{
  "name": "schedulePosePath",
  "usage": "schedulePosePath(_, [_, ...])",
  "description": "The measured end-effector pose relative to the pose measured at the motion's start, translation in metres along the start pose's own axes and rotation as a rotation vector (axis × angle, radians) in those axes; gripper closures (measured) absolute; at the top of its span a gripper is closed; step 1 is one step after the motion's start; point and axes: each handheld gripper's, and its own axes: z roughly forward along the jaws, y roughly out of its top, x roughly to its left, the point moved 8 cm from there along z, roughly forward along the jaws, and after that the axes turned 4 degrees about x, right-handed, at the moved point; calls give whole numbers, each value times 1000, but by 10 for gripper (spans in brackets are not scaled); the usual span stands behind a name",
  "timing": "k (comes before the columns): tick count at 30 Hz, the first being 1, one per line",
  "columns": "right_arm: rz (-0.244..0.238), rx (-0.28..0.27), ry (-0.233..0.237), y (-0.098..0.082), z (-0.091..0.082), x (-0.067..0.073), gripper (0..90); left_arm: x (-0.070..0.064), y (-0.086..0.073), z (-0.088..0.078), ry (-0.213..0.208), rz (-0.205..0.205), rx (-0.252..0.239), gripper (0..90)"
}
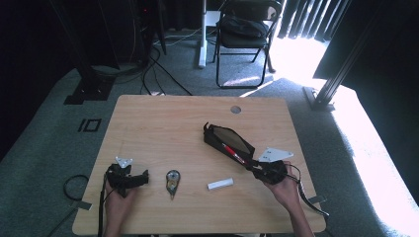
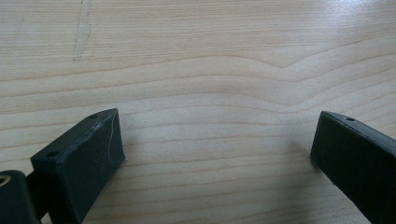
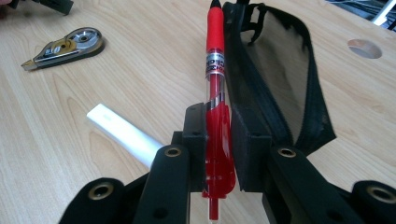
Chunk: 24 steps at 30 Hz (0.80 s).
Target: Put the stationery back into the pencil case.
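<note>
The right gripper [image 3: 217, 154], clamped on the red pen [image 3: 215, 93] beside the open black pouch [image 3: 299, 79], must next steer it inside, while the left gripper [image 2: 217, 154] rests wide, empty

Left gripper [image 1: 129, 178] at lower left of the high view, gripped from below by the left hand [image 1: 117, 196], jaws spread wide apart and lying low against the surface. Right gripper [image 1: 257, 167] at lower right, held by the right hand [image 1: 285, 189], angled toward upper left, jaws clamped together.
</note>
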Motion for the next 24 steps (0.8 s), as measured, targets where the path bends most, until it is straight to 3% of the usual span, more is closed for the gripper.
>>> schedulePosePath(24, [-9,-27,-29,10,-16,-9,765,0,0,0,0,-1,-1,26])
